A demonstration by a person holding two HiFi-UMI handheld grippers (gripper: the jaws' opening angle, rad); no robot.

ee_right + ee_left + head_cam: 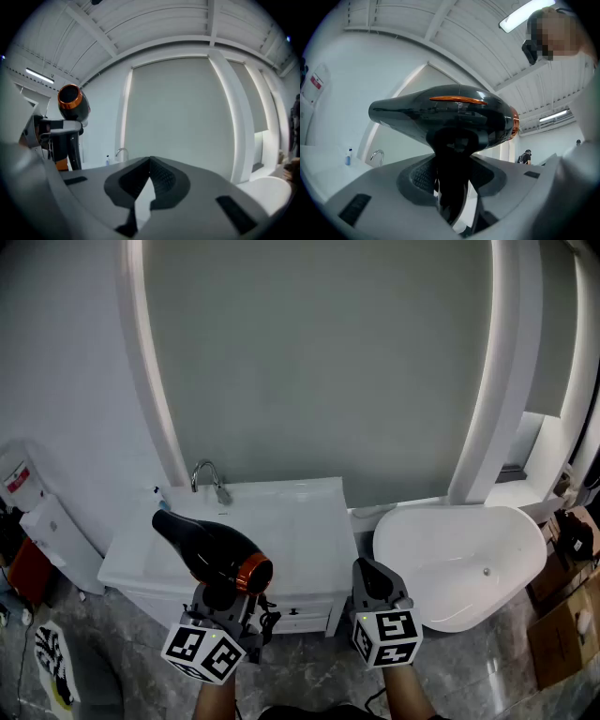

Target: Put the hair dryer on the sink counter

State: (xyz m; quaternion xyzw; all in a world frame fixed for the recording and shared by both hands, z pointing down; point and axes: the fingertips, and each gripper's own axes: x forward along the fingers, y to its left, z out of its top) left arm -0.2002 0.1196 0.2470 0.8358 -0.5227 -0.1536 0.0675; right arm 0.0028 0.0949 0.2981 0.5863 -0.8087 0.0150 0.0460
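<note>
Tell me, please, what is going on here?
A person holds a gripper in each hand. The left gripper is shut on the handle of a black hair dryer, held in the air in front of the white sink counter, not yet set down. The right gripper is shut and empty.

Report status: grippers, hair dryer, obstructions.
Left gripper shut on hair dryer handle. Right gripper shut, empty. Dryer not yet on sink counter. Faucet at back, front bare.
</note>
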